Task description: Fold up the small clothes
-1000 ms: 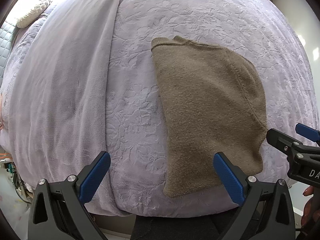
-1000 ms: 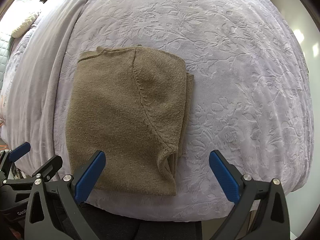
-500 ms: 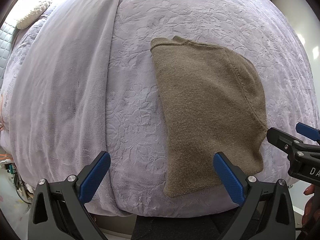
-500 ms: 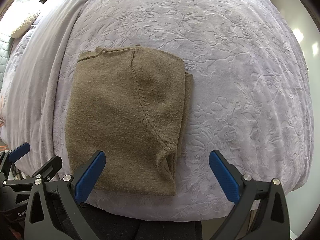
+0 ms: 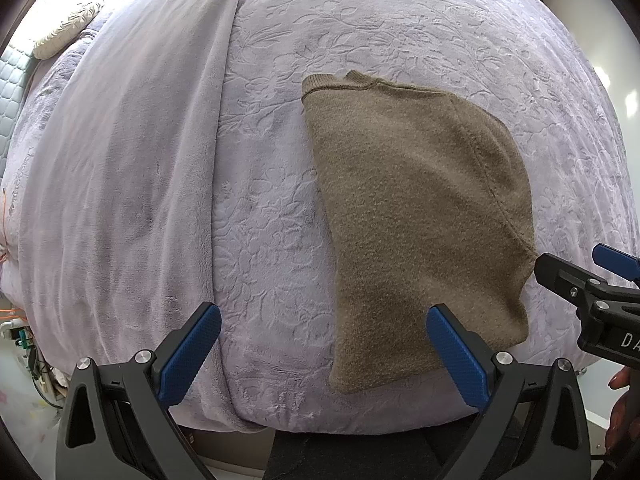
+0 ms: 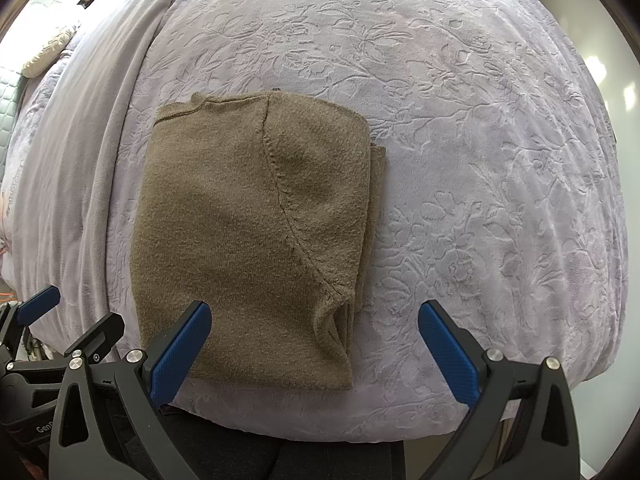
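A small brown knit garment (image 5: 416, 208) lies folded flat on the lilac embossed bedspread (image 5: 272, 208), near the bed's front edge; it also shows in the right wrist view (image 6: 248, 232), with layered edges along its right side. My left gripper (image 5: 320, 344) is open and empty, held above the front edge, its right pad over the garment's near left corner. My right gripper (image 6: 312, 340) is open and empty, above the garment's near right corner. The right gripper also shows at the right of the left wrist view (image 5: 592, 280), and the left gripper at the lower left of the right wrist view (image 6: 60, 320).
A smooth lilac blanket strip (image 5: 120, 168) runs along the bed's left side. A pale pillow (image 5: 64, 28) lies at the far left. The bed's front edge (image 6: 320, 428) drops off just below the grippers, with dark fabric beneath.
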`<move>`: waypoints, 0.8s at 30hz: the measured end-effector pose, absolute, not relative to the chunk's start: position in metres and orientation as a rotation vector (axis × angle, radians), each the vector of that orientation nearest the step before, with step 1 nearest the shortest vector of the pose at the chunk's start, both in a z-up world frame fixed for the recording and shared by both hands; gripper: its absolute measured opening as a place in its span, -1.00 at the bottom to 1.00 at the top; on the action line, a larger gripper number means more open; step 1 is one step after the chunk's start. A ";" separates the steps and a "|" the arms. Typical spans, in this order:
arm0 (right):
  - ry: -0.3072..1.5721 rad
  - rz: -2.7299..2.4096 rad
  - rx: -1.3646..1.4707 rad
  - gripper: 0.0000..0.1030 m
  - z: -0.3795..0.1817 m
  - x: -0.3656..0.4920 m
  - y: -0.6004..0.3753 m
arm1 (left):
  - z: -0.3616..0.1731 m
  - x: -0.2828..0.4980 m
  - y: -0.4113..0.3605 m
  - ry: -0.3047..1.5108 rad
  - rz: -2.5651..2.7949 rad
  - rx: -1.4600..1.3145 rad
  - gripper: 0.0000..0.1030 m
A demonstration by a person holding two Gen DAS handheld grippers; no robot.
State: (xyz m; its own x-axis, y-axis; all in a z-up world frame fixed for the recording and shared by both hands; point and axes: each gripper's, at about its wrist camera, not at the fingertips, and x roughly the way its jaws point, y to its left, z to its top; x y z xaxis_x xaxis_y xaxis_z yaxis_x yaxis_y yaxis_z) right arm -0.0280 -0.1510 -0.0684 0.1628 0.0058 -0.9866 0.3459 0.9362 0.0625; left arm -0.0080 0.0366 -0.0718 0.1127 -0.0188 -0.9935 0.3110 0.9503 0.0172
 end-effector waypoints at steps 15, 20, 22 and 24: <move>1.393 -0.250 0.306 0.99 -0.068 -0.028 -0.151 | -0.074 -0.009 0.037 1.444 -0.247 0.251 1.00; 1.394 -0.250 0.305 0.99 -0.068 -0.027 -0.152 | -0.075 -0.007 0.037 1.447 -0.250 0.257 1.00; 1.394 -0.250 0.306 0.99 -0.068 -0.028 -0.152 | -0.075 -0.008 0.037 1.447 -0.250 0.257 1.00; 1.393 -0.250 0.304 0.99 -0.068 -0.027 -0.151 | -0.075 -0.008 0.037 1.448 -0.249 0.259 1.00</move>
